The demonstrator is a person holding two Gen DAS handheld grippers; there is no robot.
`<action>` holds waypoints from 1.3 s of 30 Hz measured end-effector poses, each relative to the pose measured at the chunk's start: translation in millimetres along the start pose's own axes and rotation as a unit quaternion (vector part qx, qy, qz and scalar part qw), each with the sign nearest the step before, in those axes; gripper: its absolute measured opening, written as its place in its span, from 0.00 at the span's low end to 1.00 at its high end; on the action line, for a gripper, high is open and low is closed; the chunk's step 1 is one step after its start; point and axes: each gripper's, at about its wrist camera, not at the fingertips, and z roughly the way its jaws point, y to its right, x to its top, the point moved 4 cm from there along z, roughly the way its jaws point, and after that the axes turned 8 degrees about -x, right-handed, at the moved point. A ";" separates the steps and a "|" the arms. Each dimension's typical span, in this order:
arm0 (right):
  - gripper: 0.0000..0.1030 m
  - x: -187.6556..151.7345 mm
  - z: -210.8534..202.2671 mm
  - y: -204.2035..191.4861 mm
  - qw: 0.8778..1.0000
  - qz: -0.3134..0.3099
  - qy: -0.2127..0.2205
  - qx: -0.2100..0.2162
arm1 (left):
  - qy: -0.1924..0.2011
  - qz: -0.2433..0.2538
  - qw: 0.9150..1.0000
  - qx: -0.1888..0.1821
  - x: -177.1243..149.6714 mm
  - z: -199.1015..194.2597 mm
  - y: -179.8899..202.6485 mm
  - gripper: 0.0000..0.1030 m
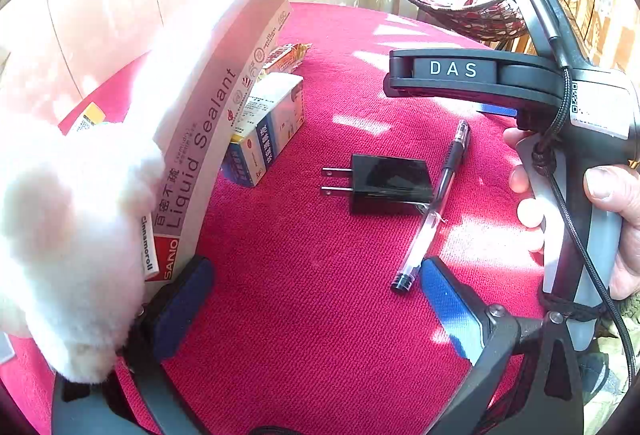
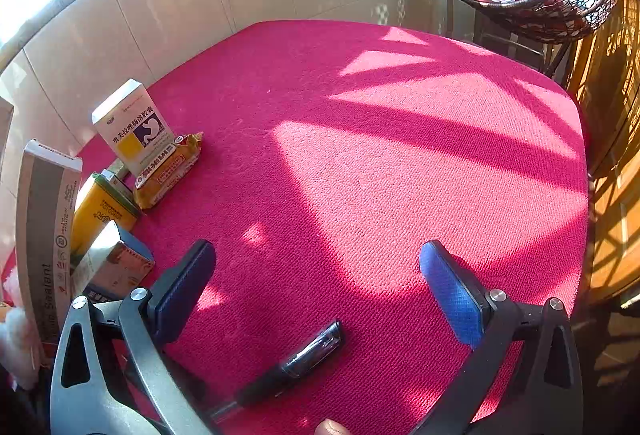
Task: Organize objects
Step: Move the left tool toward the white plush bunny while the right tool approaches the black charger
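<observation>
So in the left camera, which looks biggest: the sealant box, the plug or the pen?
1. Liquid Sealant box, though it is nearest the camera, which exaggerates it.
2. Pen, longer but thin.
3. Black plug adapter, shorter but chunkier; these two are close.

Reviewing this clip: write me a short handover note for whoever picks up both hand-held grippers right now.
Left hand-held gripper: open, empty, low over the red cloth; a white plush toy crowds its left finger.
Right hand-held gripper: open, empty, hovering over the pen.
Things: the pen and the black charger plug lie loose mid-table, touching. The Liquid Sealant box, medicine boxes, yellow tin and snack packet are grouped at the left edge by the wall.
Done: boxes appear gathered on the left.
Left: probably move the pen and plug to that group; the pen looks like the next pick.
</observation>
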 end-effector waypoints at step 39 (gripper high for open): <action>1.00 1.7 45.8 39.4 0.995 0.057 0.011 0.079 | 0.003 -0.032 0.999 0.014 24.0 28.5 23.4 1.00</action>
